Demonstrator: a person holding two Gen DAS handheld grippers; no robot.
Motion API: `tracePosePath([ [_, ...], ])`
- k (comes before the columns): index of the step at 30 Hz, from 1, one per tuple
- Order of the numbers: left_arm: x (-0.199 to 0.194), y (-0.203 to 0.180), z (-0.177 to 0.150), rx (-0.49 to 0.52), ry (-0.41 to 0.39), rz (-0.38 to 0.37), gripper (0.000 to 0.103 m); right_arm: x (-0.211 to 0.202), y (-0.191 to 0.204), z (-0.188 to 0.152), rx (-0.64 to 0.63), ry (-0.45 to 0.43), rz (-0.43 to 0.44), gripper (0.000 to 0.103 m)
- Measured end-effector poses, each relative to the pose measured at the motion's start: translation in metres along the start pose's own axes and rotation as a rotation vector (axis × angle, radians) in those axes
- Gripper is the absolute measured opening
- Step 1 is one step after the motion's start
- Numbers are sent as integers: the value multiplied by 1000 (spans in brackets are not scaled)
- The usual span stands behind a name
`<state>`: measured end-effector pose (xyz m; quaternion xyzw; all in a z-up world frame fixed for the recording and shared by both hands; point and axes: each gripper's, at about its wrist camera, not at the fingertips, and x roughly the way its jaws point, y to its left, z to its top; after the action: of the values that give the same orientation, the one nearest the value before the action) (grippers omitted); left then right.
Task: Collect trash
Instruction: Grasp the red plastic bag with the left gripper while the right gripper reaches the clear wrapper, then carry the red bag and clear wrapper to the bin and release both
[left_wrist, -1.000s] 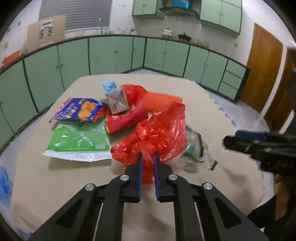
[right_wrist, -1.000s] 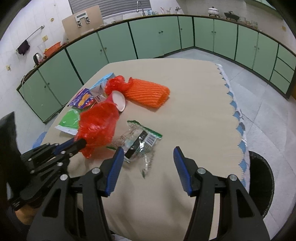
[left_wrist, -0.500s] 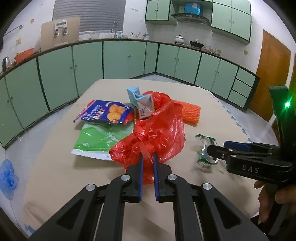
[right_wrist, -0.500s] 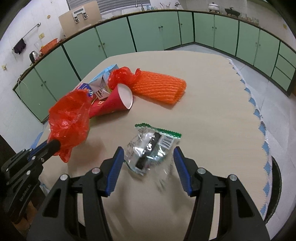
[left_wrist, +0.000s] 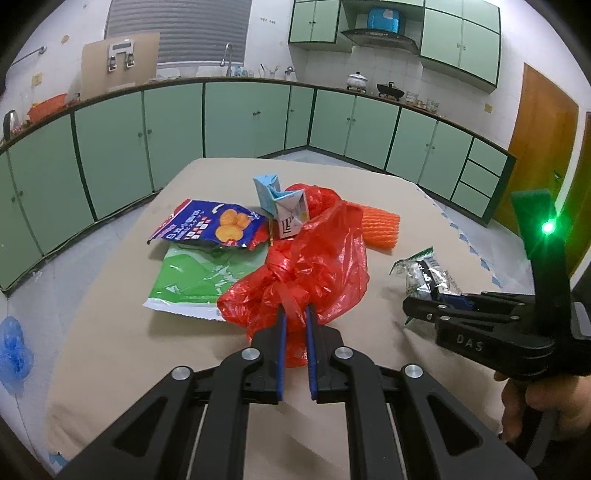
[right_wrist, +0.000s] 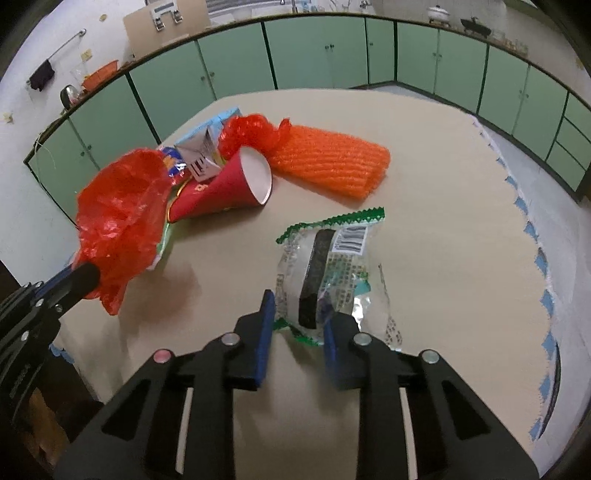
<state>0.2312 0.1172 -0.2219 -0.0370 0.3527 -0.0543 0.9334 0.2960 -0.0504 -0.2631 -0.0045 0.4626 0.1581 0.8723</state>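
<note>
My left gripper (left_wrist: 294, 314) is shut on the knotted neck of a red plastic bag (left_wrist: 314, 266), which hangs crumpled just above the beige table (left_wrist: 110, 350). In the right wrist view that bag (right_wrist: 122, 210) and the left gripper (right_wrist: 86, 275) sit at the left. My right gripper (right_wrist: 297, 314) points down at a clear wrapper with a green zigzag edge (right_wrist: 332, 266). Its jaws are closing, and both blue pads touch the wrapper's near end. From the left wrist view the right gripper (left_wrist: 413, 308) holds the wrapper (left_wrist: 421, 269) at the right.
More litter lies behind: an orange foam net (right_wrist: 328, 162), a red paper cup (right_wrist: 229, 188) on its side, a folded carton (left_wrist: 284, 206), a blue biscuit bag (left_wrist: 210, 225) and a green packet (left_wrist: 195, 280). The table's edge (right_wrist: 532, 236) curves along the right.
My right gripper came down over the clear wrapper and its jaws narrowed from wide open onto the wrapper's near end. The left gripper kept its grip on the red bag.
</note>
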Motion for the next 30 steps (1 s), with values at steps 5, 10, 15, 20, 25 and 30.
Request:
tracePosePath([
  [5,-10,-14,2,24,-7,-17,9,-27,-9,-2,5,-31,-1,21],
  [10,-15,-41,4,61,-5,-47,9,-62,-28,-8,25,-65,-15,21],
  [15,-19,-68,7,95,-7,-80,9,-94,-57,-19,56,-98,-59,21],
  [20,-21,-109,9,151,-5,-140,9,-118,-89,-33,100,-115,-112,21],
  [25,-14,-152,11,207,14,-220,9,-144,-135,-57,160,-130,-182,21],
  [30,5,-213,10,272,61,-323,9,-161,-187,-84,242,-129,-248,21],
])
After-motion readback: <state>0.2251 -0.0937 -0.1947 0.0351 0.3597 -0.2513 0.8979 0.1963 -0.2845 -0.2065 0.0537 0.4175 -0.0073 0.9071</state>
